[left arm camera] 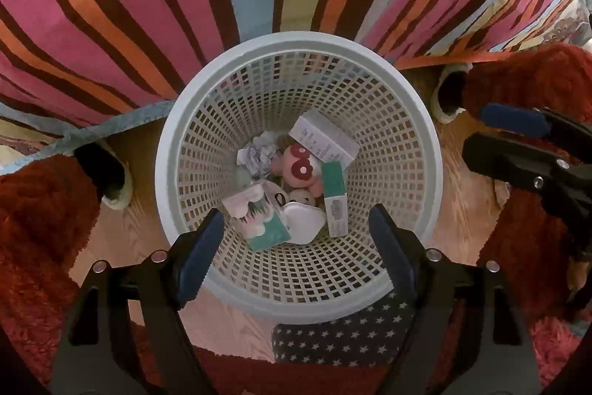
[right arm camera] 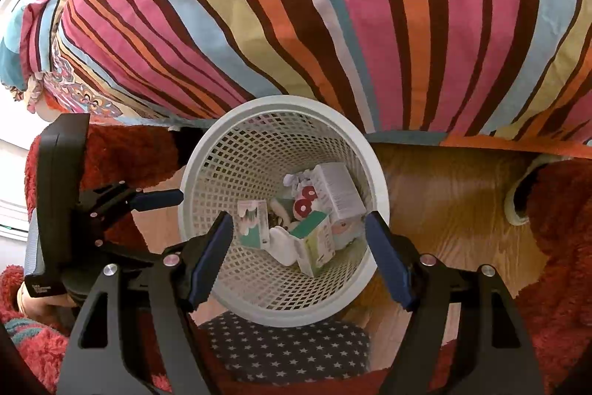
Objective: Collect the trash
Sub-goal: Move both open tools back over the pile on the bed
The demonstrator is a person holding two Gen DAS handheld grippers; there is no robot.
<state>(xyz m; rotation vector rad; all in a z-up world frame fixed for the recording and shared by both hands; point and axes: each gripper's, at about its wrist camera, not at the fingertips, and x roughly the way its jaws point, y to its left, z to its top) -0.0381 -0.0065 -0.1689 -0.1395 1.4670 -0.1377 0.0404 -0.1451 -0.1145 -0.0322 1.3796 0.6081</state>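
A pale blue lattice basket (left arm camera: 296,43) stands upright on the wood floor, near the striped bedspread. At its bottom lie small boxes (left arm camera: 322,140), crumpled paper (left arm camera: 259,152), a pink toy (left arm camera: 296,165) and a white case (left arm camera: 301,221), piled together.

My plastic lattice basket (left arm camera: 392,150) looks matt; the boxes (left arm camera: 322,139) inside are smooth card, the floor (right arm camera: 451,210) glossy wood, the rug (left arm camera: 33,228) shaggy, the bedspread (right arm camera: 333,6) soft cloth.

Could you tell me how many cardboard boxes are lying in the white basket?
3, perhaps more hidden underneath: a white box at the far side, a green-and-white box right of the pink toy, and a teal patterned box nearest the left gripper.
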